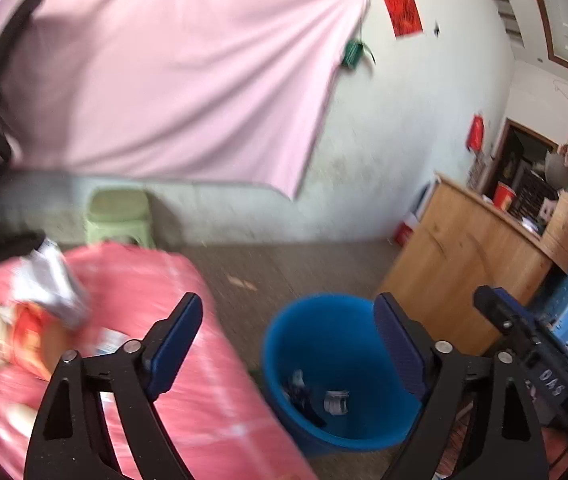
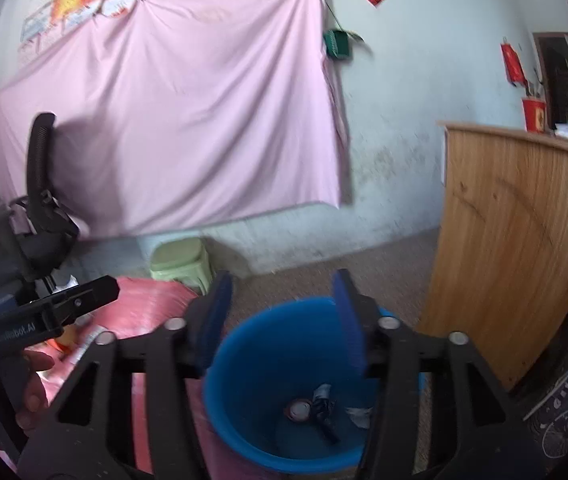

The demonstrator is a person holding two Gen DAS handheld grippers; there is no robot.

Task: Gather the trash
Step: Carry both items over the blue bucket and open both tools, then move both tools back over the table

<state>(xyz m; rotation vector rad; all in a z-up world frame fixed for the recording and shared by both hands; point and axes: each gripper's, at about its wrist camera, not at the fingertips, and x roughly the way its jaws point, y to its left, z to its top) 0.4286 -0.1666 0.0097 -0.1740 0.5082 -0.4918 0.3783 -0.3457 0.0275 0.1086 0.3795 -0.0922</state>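
A large pink cloth sheet (image 2: 188, 108) hangs on the pale wall, a pale green plastic stool (image 2: 180, 260) below it, a light wooden cabinet (image 2: 512, 232) at the right.

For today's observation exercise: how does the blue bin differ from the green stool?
The blue bin is round, open-topped and holds scraps; the green stool is squarish with a flat top, nothing on it. The bin stands beside the pink table; the stool stands against the wall. Both rest on the floor.
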